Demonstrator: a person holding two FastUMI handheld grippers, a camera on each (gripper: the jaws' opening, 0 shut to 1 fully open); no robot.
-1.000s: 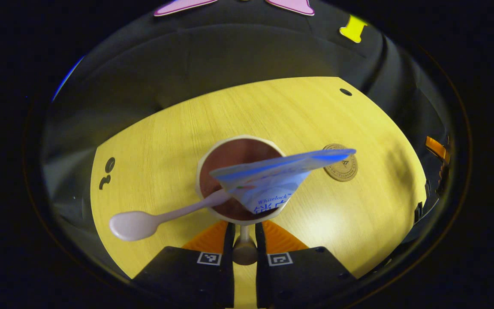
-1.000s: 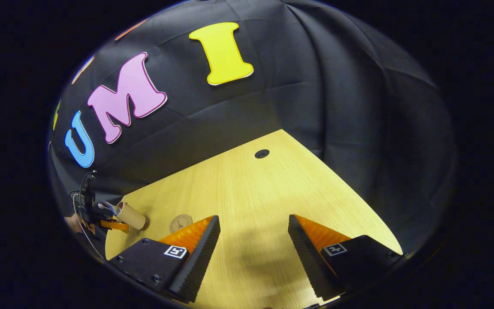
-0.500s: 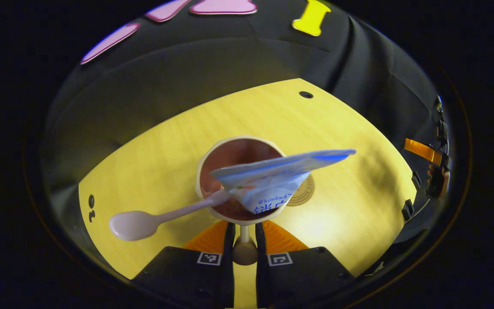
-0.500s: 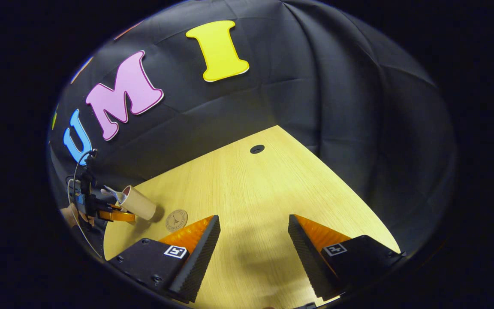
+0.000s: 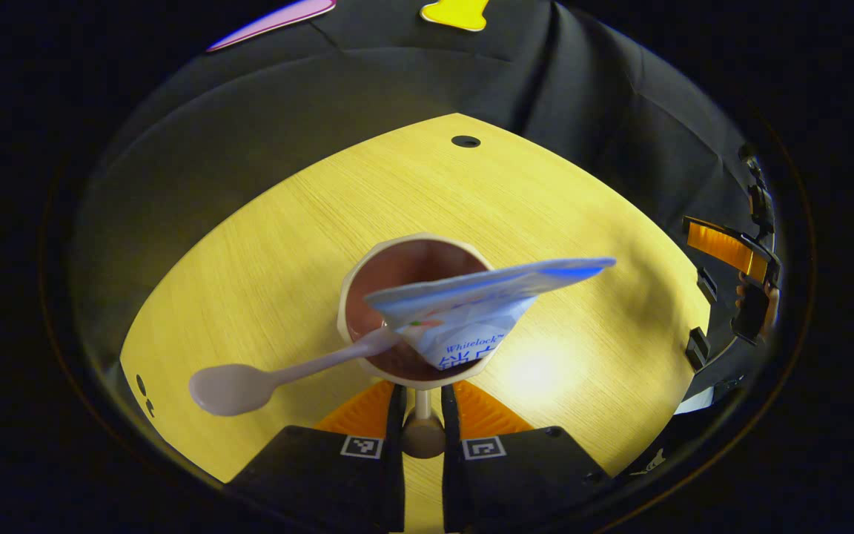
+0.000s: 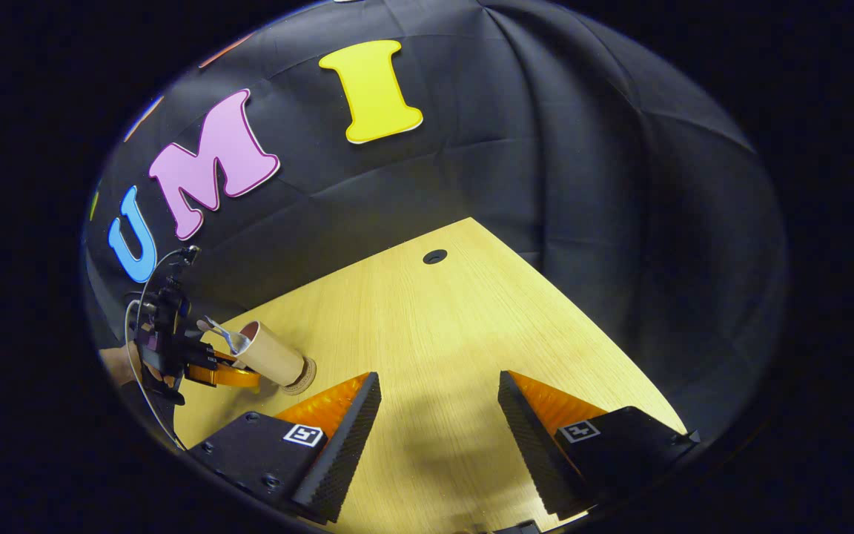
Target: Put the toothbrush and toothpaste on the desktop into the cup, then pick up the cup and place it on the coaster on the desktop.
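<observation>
Setting: black cloth walled the booth behind a pale wooden desktop with a fine grain and a small dark round hole near its far edge.

Left gripper: the left gripper had its two fingers drawn close together, pinching the near rim of the cup between them; in the right gripper view the same gripper stood at the left edge of the desktop, with a hand partly visible behind it.

Cup: the beige cup with a brown inside sat directly ahead of the left gripper's fingers, its mouth facing the camera; in the right gripper view the cup stood tilted, its base over the coaster.

Toothbrush: a pale toothbrush stood in the cup and stuck out over the rim toward the lower left of the left gripper view.

Toothpaste: the blue-and-white toothpaste tube rested in the cup, its flat crimped end reaching out to the right past the rim.

Coaster: the round brown coaster showed just under the cup's base; whether the cup touched it could not be told.

Right gripper: the right gripper hung over the near part of the desktop with its fingers spread wide and nothing between them; it also appeared at the right edge of the left gripper view.
</observation>
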